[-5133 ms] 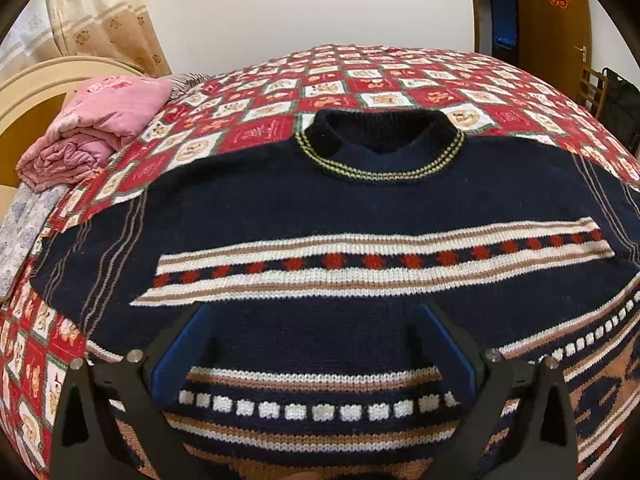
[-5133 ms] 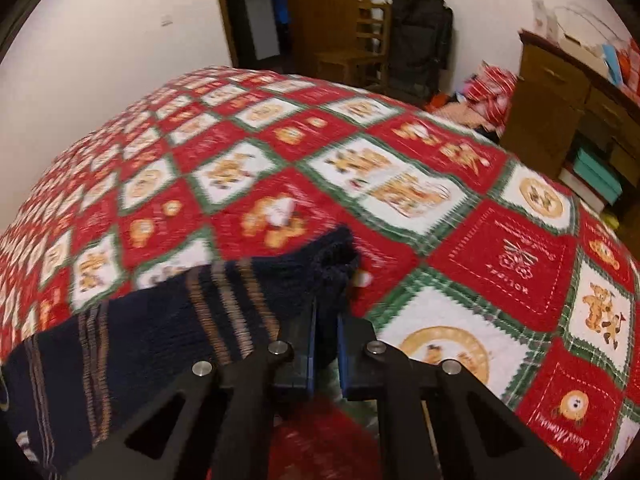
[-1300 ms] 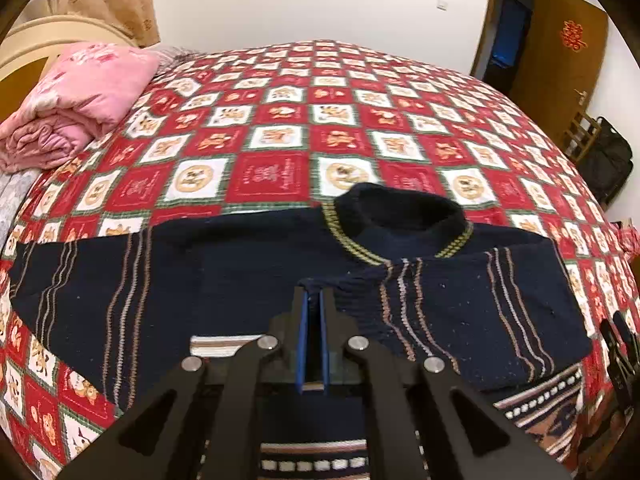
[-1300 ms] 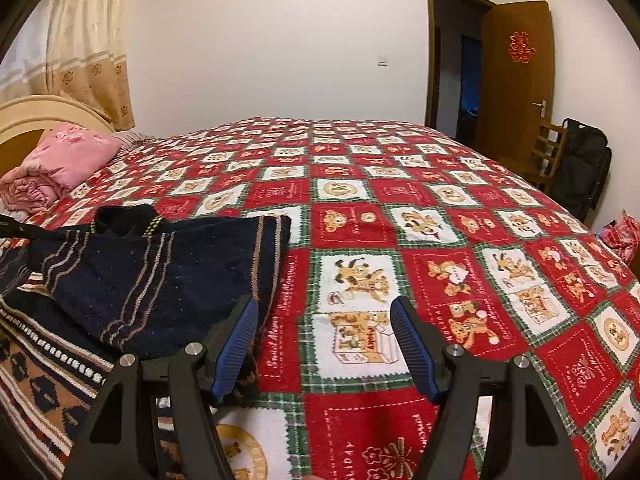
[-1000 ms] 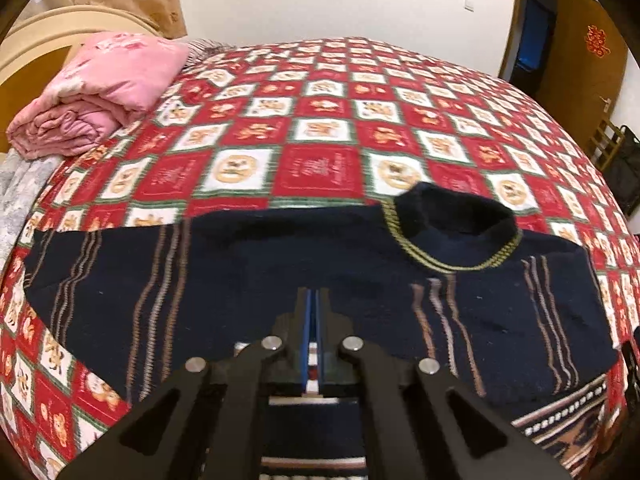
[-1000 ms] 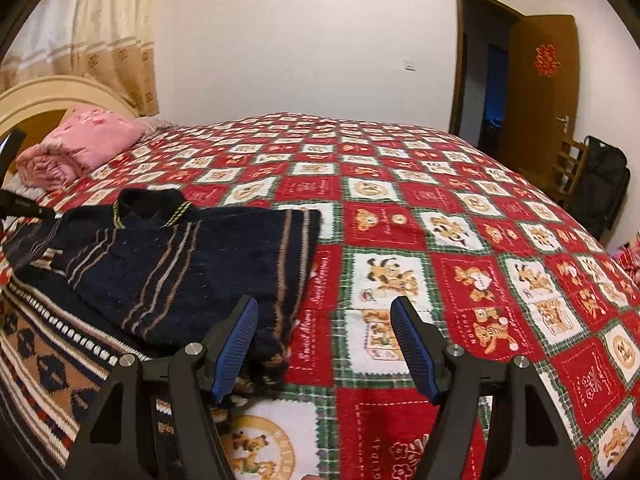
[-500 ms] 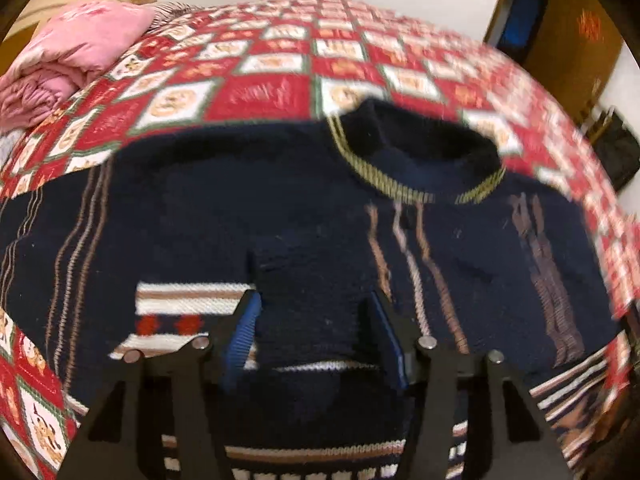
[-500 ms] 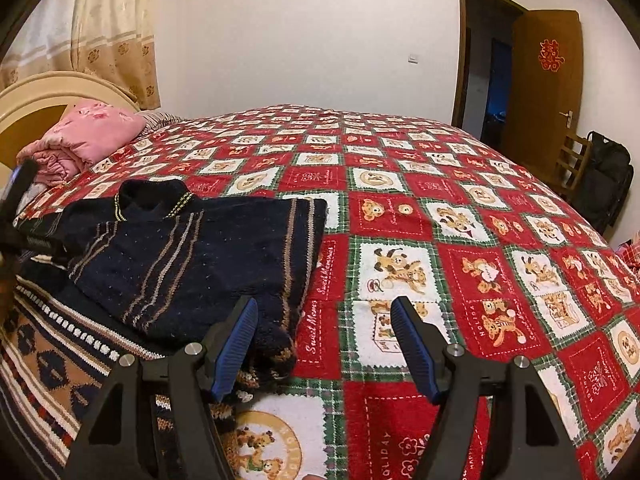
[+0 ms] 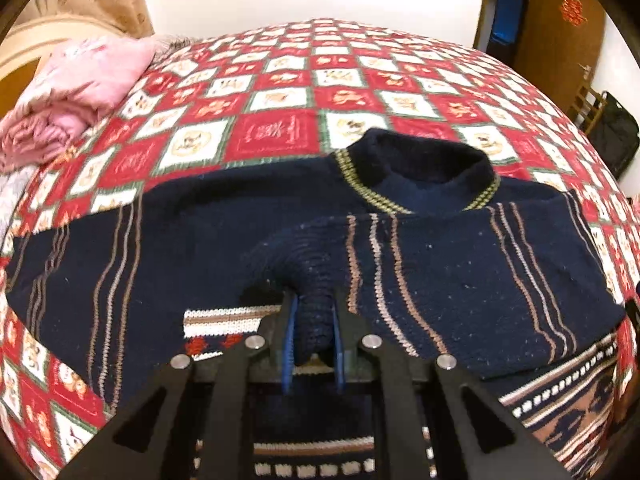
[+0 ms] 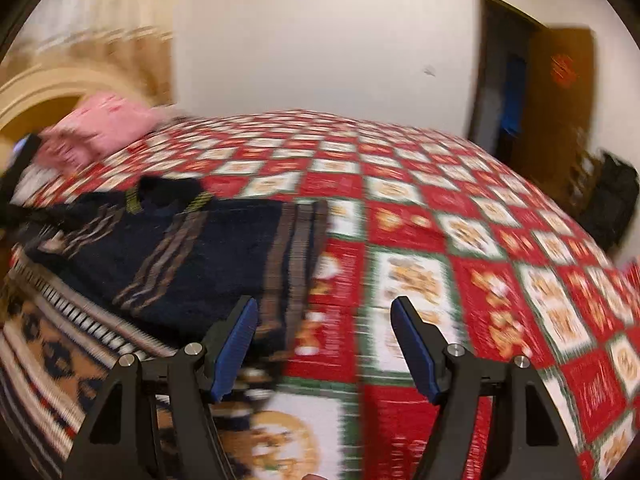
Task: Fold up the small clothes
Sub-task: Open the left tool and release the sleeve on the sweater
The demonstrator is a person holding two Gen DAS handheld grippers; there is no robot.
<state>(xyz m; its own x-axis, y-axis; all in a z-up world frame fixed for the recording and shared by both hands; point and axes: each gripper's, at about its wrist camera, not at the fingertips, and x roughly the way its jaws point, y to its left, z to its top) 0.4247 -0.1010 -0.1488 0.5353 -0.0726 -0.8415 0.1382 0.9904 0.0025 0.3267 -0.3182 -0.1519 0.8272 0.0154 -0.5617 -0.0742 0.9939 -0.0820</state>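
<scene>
Left wrist view, nearest first: the left gripper [image 9: 313,336] pinches a bunched cuff [image 9: 316,320] of the navy sweater [image 9: 200,240] between its blue pads [image 9: 289,332], jaws narrowed onto the knit. That cuff ends a sleeve [image 9: 460,280] folded across the sweater's chest. Beyond the sleeve lies the collar [image 9: 416,176] with its yellow-striped band, and the other sleeve stretches flat to the left of the collar. The sweater lies on a red, white and green checked bedspread [image 9: 280,92]. Farther back, left of the sweater, sits a folded pink blanket [image 9: 76,88].

Right wrist view is blurred. The right gripper [image 10: 324,348] hovers with its jaws spread wide and nothing between them, above the bedspread [image 10: 480,240] just beside the sweater's [image 10: 180,256] folded edge. Behind stand a doorway [image 10: 512,92] and a dark bag [image 10: 612,200].
</scene>
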